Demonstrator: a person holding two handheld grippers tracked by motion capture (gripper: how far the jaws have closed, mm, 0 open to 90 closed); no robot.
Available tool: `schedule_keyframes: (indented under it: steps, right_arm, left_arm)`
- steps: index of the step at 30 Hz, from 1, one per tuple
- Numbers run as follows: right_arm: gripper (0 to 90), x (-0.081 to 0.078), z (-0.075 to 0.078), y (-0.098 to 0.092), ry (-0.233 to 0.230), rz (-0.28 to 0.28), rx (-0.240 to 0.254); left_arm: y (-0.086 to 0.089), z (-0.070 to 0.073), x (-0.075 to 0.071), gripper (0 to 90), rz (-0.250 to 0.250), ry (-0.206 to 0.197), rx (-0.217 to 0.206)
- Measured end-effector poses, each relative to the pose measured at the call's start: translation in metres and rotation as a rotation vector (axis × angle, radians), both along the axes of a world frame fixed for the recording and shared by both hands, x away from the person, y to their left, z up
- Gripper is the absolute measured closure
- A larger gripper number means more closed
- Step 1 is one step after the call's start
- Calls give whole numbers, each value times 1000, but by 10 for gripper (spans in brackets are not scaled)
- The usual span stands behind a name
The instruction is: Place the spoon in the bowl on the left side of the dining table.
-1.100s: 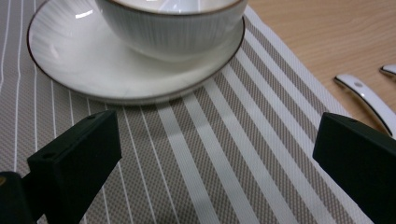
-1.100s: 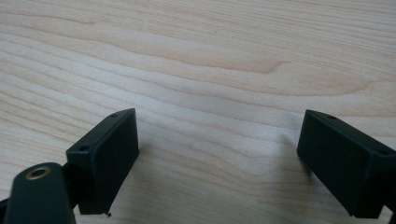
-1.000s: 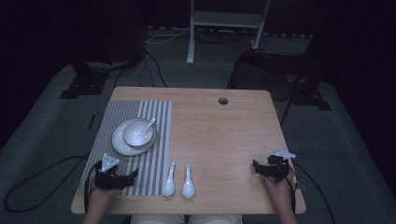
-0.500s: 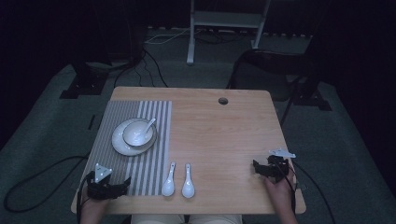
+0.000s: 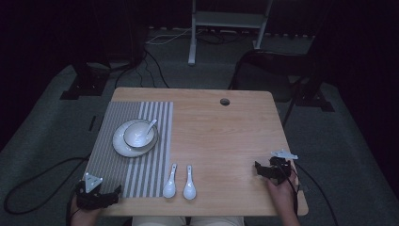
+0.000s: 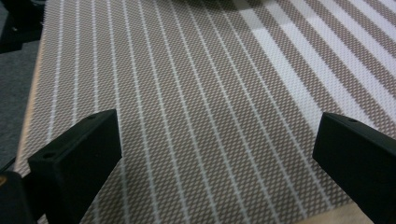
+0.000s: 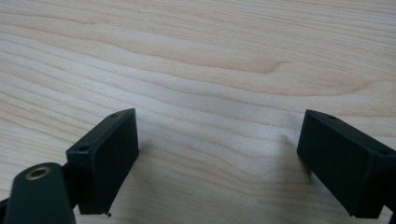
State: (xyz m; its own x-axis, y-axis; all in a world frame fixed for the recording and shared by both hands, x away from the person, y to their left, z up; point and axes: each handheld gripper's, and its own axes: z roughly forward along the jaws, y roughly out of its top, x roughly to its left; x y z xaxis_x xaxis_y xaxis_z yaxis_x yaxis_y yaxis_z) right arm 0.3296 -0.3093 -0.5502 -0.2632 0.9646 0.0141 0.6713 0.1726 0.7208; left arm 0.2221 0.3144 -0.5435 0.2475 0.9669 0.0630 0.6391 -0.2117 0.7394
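The left gripper (image 5: 115, 192) has pulled back to the lower left corner of the desk (image 5: 226, 136), its jaws wide apart over the striped placemat (image 5: 141, 179). The right gripper (image 5: 258, 168) waits at the lower right, apart too. Two white spoons (image 5: 179, 187) lie between them near the front edge, untouched, with bare wood all around.

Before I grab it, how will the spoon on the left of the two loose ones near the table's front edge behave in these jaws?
The left spoon looks like glazed white ceramic, so it is probably slippery between hard jaws and may chip if dropped. Its rounded bowl will likely rock or pivot when pushed. It lies close to the right spoon, so a nudge could knock that one.
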Motion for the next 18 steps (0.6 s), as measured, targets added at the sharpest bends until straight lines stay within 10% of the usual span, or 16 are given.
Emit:
schedule_keyframes:
  steps: [18]
  right_arm:
    - [120,0,0,0,0,-1,0]
  left_arm:
    - [12,-5,-7,13,26,16,-36]
